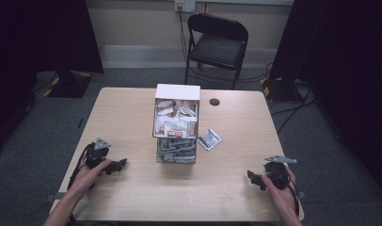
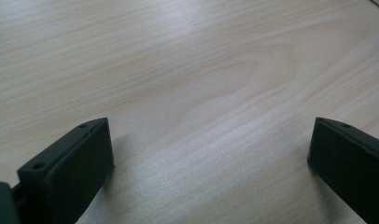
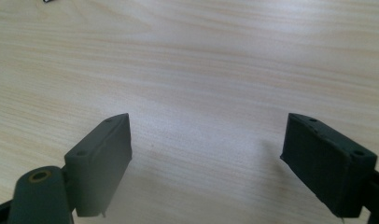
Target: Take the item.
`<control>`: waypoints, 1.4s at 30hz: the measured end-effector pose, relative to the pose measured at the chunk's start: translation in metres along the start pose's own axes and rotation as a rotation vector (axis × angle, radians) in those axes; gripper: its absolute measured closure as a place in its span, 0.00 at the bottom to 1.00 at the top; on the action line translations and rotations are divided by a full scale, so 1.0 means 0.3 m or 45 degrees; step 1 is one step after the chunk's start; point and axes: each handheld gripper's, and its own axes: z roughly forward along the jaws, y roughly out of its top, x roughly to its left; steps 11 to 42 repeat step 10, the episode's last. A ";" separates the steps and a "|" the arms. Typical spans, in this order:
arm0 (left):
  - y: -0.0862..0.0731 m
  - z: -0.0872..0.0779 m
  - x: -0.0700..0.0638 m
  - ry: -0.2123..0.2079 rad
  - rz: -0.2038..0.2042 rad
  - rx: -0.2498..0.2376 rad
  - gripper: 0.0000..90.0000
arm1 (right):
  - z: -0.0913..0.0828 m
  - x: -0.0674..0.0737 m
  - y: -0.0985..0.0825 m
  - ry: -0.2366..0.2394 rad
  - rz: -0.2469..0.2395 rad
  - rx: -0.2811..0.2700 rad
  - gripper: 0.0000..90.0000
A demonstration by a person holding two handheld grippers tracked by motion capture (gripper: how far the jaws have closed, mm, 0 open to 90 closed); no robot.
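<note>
A white cardboard box (image 1: 177,113) crammed with small packets stands mid-table, a clear container (image 1: 176,151) of grey pieces touching its near side and a flat foil sachet (image 1: 210,139) just to the right. A black folding chair (image 1: 217,44) stands beyond the pale wood-grain table (image 1: 132,188). The left gripper (image 1: 121,165) and right gripper (image 1: 253,179) rest low at the near corners, well apart from the box, jaws spread wide, holding nothing.

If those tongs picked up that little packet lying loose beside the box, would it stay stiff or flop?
The small packet lies flat on the table, so it is probably thin, light and somewhat floppy. Its wrapper looks glossy, so it may slip. Pushed, it would likely slide, not roll.
</note>
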 end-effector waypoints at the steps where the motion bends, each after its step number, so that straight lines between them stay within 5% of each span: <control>1: 0.000 0.001 0.000 0.001 -0.001 -0.003 0.00 | 0.000 0.000 0.000 0.000 0.000 0.000 0.17; 7: 0.000 0.001 0.000 0.001 -0.001 -0.003 0.00 | 0.030 0.001 -0.023 -0.086 -0.027 -0.038 0.14; 10: 0.000 0.001 0.000 0.001 -0.001 -0.003 0.00 | 0.043 0.004 -0.035 -0.091 -0.027 -0.099 0.10; 42: 0.000 0.001 0.000 0.001 -0.001 -0.003 0.00 | 0.043 0.004 -0.035 -0.091 -0.027 -0.099 0.10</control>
